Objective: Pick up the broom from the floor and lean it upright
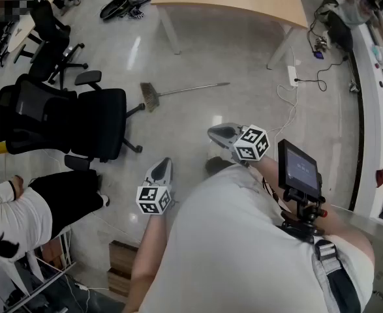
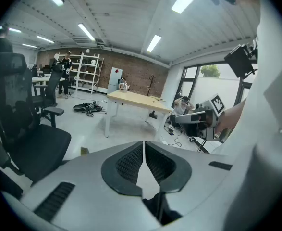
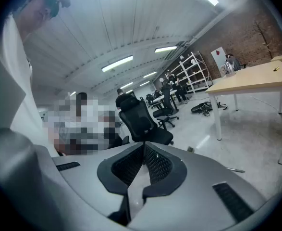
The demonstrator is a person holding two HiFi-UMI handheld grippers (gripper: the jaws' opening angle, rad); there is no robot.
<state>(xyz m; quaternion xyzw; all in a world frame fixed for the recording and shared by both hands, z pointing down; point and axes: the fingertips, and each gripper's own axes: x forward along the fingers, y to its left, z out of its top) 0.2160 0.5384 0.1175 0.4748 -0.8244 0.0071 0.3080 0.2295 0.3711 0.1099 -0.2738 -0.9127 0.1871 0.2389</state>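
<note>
left tool (image 2: 144, 146), right tool (image 3: 143, 148), closed, empty

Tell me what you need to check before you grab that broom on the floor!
1. Broom in sight, flat on floor: ok.
2. Left gripper empty: ok.
3. Right gripper empty: ok.
4. Jaws open to grab: not ok, both shut.
5. Way to the handle bare: ok.
6. Office chair clear of bristles: cannot tell, it's close.
</note>
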